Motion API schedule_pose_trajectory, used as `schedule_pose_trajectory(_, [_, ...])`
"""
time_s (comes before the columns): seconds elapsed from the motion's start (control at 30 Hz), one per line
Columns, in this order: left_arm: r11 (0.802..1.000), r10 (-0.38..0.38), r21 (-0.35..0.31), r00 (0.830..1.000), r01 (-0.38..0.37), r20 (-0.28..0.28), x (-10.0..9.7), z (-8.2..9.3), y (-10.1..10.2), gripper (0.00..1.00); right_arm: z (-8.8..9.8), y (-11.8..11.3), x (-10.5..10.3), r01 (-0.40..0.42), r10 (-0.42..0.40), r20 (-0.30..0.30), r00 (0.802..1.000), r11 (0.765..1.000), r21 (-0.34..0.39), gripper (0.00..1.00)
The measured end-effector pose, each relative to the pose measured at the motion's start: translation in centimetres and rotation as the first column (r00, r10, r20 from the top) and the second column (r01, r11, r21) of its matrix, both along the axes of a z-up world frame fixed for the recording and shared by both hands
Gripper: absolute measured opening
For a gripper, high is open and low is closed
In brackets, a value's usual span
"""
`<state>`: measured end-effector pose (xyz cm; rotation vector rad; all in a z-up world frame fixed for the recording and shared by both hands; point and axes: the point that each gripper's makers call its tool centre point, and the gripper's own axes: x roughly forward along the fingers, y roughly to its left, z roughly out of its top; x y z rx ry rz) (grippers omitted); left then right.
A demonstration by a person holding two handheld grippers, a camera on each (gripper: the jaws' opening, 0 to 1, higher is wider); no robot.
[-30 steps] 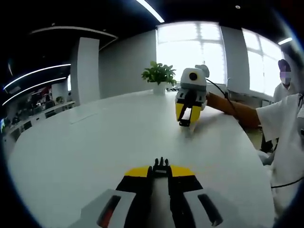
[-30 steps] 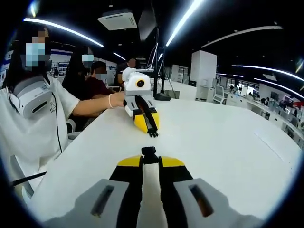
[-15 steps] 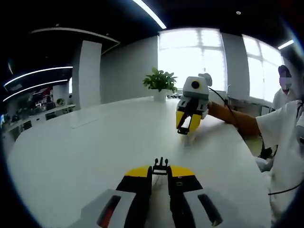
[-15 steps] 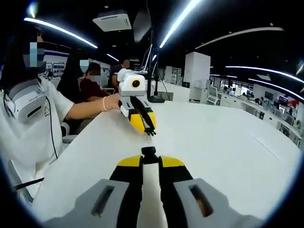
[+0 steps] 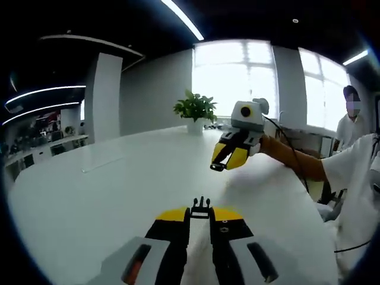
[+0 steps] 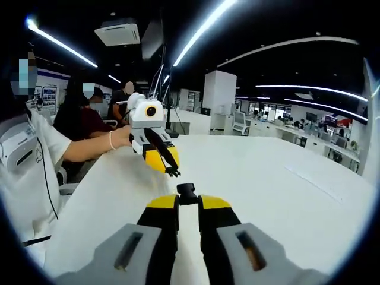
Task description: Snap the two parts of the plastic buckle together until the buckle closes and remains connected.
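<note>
In the left gripper view my left gripper (image 5: 200, 216) is shut on the black pronged buckle part (image 5: 200, 206), whose prongs stick out past the yellow tips. My right gripper (image 5: 218, 165) hangs ahead and to the right, above the white table (image 5: 119, 190). In the right gripper view my right gripper (image 6: 187, 202) is shut on the black socket buckle part (image 6: 186, 191). The left gripper (image 6: 172, 171) faces it from ahead and left, with the pronged part (image 6: 174, 173) at its tip. A gap separates the two buckle parts.
A potted plant (image 5: 195, 109) stands at the far table edge before bright windows. A person in a white shirt (image 5: 356, 178) holds the grippers at the table's side. Other people (image 6: 89, 113) sit behind. The table stretches wide beyond both grippers.
Both grippers have risen off the table. Each now sits higher in the other's view, and the right gripper's tip has swung toward the left gripper.
</note>
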<state>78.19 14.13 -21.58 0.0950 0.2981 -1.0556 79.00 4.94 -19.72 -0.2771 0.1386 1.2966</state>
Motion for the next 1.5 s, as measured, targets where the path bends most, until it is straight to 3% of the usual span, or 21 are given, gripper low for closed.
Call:
schedule_pose_trajectory(0.27, [1.0, -0.016, 0.013, 0.999, 0.016, 0.034, 1.7, 0.8, -0.7, 0.12, 0.6, -0.1, 0.9, 0.061, -0.06, -0.023, 0.998, 0.997, 0.037, 0.12])
schedule_pose_trajectory(0.37, [0.999, -0.04, -0.027, 0.998, 0.041, 0.046, 1.1, 0.8, -0.9, 0.12, 1.2, 0.6, 0.8, 0.04, -0.04, 0.021, 0.999, 0.998, 0.039, 0.12])
schedule_pose_trajectory(0.43, [0.998, -0.068, 0.001, 0.995, 0.068, 0.07, 0.4, 0.8, -1.0, 0.12, 1.8, 1.2, 0.8, 0.03, -0.031, 0.018, 0.999, 0.998, 0.047, 0.12])
schedule_pose_trajectory(0.57, [0.998, -0.036, -0.042, 0.997, 0.039, 0.068, 0.3, 1.1, -0.5, 0.12, 2.4, 2.6, 1.2, 0.033, -0.035, 0.02, 0.999, 0.997, 0.072, 0.12])
schedule_pose_trajectory(0.63, [0.999, -0.016, -0.041, 0.997, 0.019, 0.075, 0.4, 1.0, -0.2, 0.12, 2.1, 3.1, 1.2, 0.02, -0.021, 0.01, 1.0, 0.995, 0.093, 0.12])
schedule_pose_trajectory(0.67, [0.999, -0.008, -0.042, 0.997, 0.012, 0.076, 0.4, 0.9, 0.0, 0.12, 1.4, 3.1, 0.9, 0.003, -0.004, 0.01, 1.0, 0.998, 0.059, 0.12])
schedule_pose_trajectory(0.7, [0.999, -0.007, -0.037, 0.997, 0.01, 0.078, 0.3, 0.9, 0.0, 0.12, 1.3, 3.1, 0.6, -0.021, 0.018, 0.064, 0.998, 0.999, 0.041, 0.12])
schedule_pose_trajectory(0.77, [0.999, -0.016, -0.03, 0.995, 0.019, 0.098, 0.1, 1.0, 0.0, 0.12, 1.2, 2.9, 0.2, -0.038, 0.037, 0.022, 0.999, 0.997, 0.073, 0.12])
schedule_pose_trajectory(0.93, [0.999, -0.05, -0.011, 0.99, 0.052, 0.13, -0.8, 1.0, -0.5, 0.12, 0.5, 3.1, 0.2, -0.046, 0.046, 0.003, 0.999, 0.997, 0.067, 0.12])
schedule_pose_trajectory(1.5, [0.997, -0.079, 0.008, 0.99, 0.078, 0.116, -1.3, 0.2, -0.5, 0.12, -1.1, 4.4, -1.5, -0.131, 0.131, -0.01, 0.991, 0.991, 0.02, 0.12])
